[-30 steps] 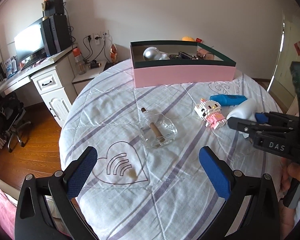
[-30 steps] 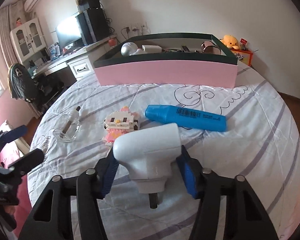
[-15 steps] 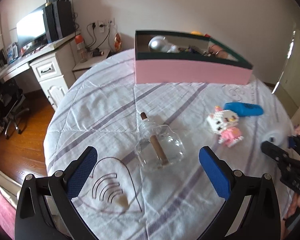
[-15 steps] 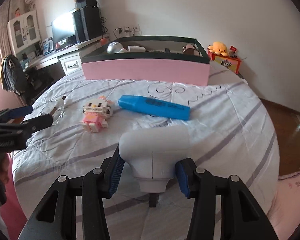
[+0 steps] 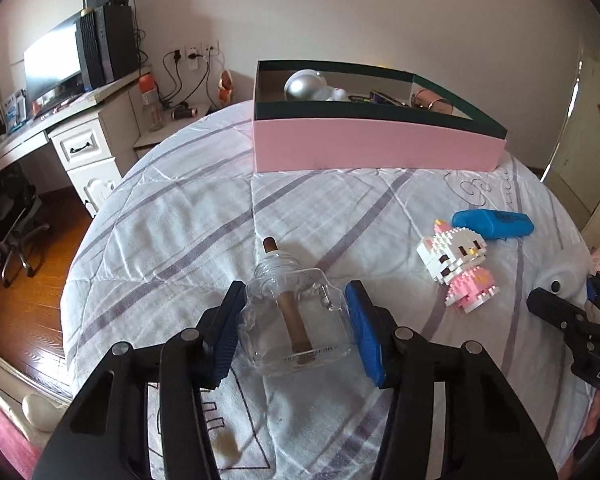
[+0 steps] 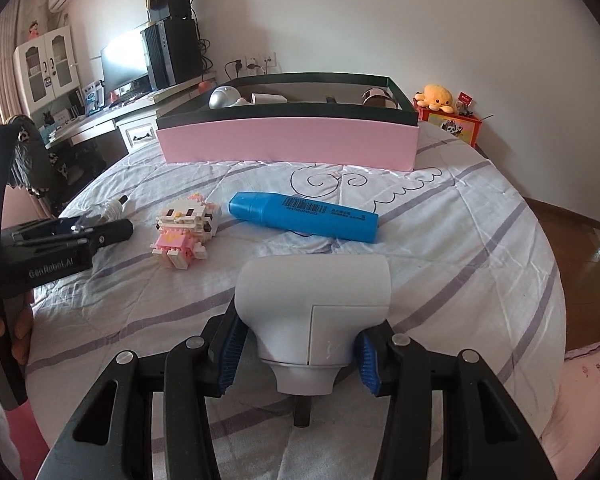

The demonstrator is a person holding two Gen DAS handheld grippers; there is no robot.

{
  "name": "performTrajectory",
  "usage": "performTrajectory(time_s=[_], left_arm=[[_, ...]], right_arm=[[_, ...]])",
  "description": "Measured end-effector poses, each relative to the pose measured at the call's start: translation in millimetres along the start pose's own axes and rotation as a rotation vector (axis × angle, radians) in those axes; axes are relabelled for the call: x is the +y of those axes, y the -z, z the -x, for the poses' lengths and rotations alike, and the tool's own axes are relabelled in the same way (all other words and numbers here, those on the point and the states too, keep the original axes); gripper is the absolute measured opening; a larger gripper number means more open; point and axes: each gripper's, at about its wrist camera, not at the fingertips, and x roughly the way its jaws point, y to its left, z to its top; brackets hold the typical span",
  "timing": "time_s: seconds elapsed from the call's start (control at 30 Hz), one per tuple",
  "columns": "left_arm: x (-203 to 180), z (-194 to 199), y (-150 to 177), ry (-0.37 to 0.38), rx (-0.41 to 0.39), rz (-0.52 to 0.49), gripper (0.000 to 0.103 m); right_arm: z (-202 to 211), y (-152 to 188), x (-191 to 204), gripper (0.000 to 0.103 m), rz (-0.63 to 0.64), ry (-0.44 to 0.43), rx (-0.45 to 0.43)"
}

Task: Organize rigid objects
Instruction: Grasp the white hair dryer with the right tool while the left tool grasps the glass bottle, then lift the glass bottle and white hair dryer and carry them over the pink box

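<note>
Only the right wrist view shows the yellow plush [image 6: 436,96] beyond the pink box [image 6: 288,144]. On the bed [image 5: 172,240] before that box, the left gripper [image 5: 294,332] has just closed narrowly around the glass bottle [image 5: 296,328]. The right gripper [image 6: 300,344] clamps a white adapter [image 6: 316,300].

A white desk [image 5: 80,136] with a monitor [image 5: 52,66] is set against pale walls [image 5: 340,12]; wooden floor [image 5: 24,304] is seen beside an office chair [image 5: 14,216].
</note>
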Motion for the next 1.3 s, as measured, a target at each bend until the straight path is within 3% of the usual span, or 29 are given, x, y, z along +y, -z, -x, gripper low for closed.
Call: performTrajectory(time_s=[0.4,0.6,0.87,1.13,1.3], left_arm=[[-10,11,7,0.008,-0.021,-0.046,0.052],[-14,22,15,0.060,-0.011,-0.040,0.052],[-21,40,20,0.086,-0.018,-0.028,0.052],[-22,60,16,0.134,-0.048,-0.015,0.051],[-21,42,32,0.102,0.024,-0.022,0.052]], right_arm=[[1,0,-5,0.050,-0.041,-0.028,-0.014],[5,0,-9,0.046,-0.070,-0.074,-0.030],[8,1,-4,0.047,-0.050,-0.046,-0.031],[24,-3,8,0.044,-0.016,-0.078,-0.049],[23,-1,9,0.044,-0.008,-0.082,-0.036]])
